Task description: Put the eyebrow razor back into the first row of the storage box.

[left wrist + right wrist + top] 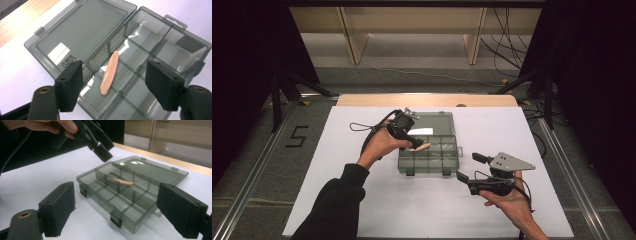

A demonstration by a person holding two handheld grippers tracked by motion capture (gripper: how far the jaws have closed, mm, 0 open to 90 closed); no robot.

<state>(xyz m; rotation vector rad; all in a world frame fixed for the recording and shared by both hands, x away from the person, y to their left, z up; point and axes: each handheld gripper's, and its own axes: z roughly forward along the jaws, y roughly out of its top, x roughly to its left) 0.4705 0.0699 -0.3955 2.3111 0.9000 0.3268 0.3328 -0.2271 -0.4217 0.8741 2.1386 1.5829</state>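
Left tool (416,144) hovering with jaws spread and nothing between them above the smoke-grey compartment box (430,159), which lies lid-open near the middle of the white bench (362,210); a slim peach-coloured stick (109,73) rests across a divider inside the box. Right tool (471,168), likewise released and empty, is held near the bench's right edge, just beside the box's front right corner.

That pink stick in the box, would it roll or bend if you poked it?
The pink stick looks flat, so it probably slides, not rolls. It rests across a divider of the box, so a poke might tip it into a compartment. It seems thin and light, perhaps slightly bendy.
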